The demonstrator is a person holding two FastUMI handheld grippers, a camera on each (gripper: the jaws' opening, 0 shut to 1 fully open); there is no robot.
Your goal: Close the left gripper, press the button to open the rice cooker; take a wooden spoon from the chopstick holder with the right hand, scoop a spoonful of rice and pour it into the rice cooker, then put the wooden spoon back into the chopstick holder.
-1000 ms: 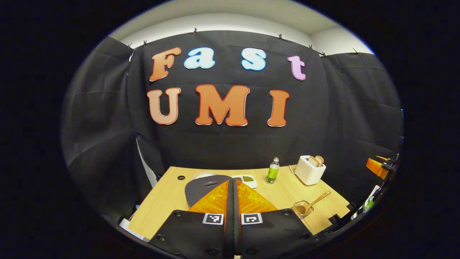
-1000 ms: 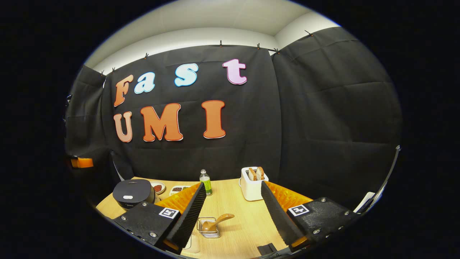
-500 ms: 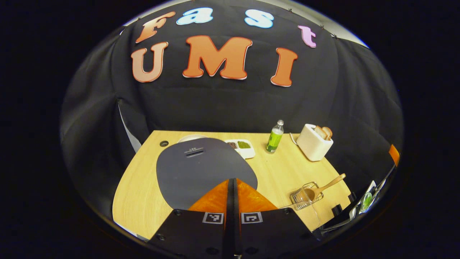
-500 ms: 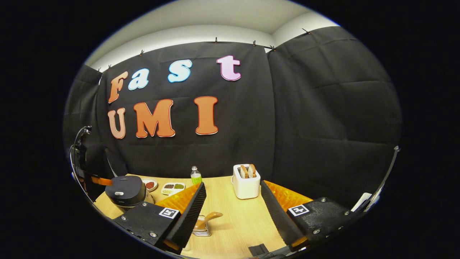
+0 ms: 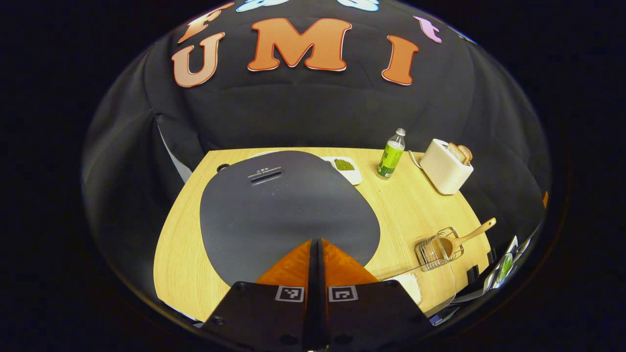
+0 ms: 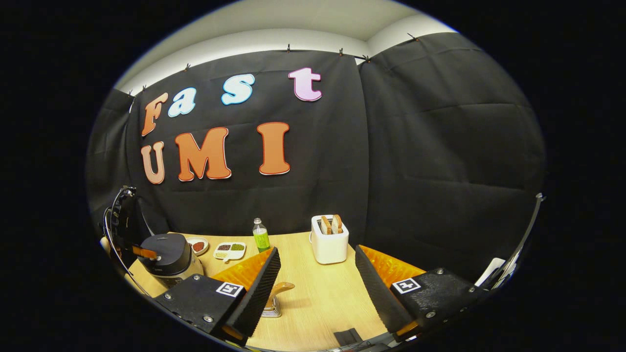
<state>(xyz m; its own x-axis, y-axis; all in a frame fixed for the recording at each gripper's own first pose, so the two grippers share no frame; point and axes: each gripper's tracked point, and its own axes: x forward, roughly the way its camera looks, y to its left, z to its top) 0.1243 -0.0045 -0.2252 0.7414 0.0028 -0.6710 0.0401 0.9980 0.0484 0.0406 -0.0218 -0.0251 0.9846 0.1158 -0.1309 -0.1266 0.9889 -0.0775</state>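
Observation:
In the left gripper view, the rice cooker's dark grey lid (image 5: pixel 288 210) lies closed right below and ahead of my left gripper (image 5: pixel 317 240), whose fingers are shut on nothing. The lid's front button is hidden beneath them. The right gripper view has the rice cooker (image 6: pixel 168 254) at the table's left, with the left gripper (image 6: pixel 144 252) low over the lid's front. The wooden spoon (image 5: pixel 469 237) leans in the wire chopstick holder (image 5: pixel 433 249). My right gripper (image 6: pixel 318 250) is open above the table, and the spoon (image 6: pixel 281 288) sits just behind its left finger.
A clear container of rice (image 5: pixel 408 288) stands beside the cooker near the table's front. At the back of the wooden table (image 5: pixel 406 210) are a green bottle (image 5: pixel 390 155), a white toaster (image 5: pixel 446 166) with bread, and a divided dish of beans (image 5: pixel 345 166).
The left gripper, still shut, has tipped down and closed in on the cooker lid. The right gripper has drifted slightly, staying open.

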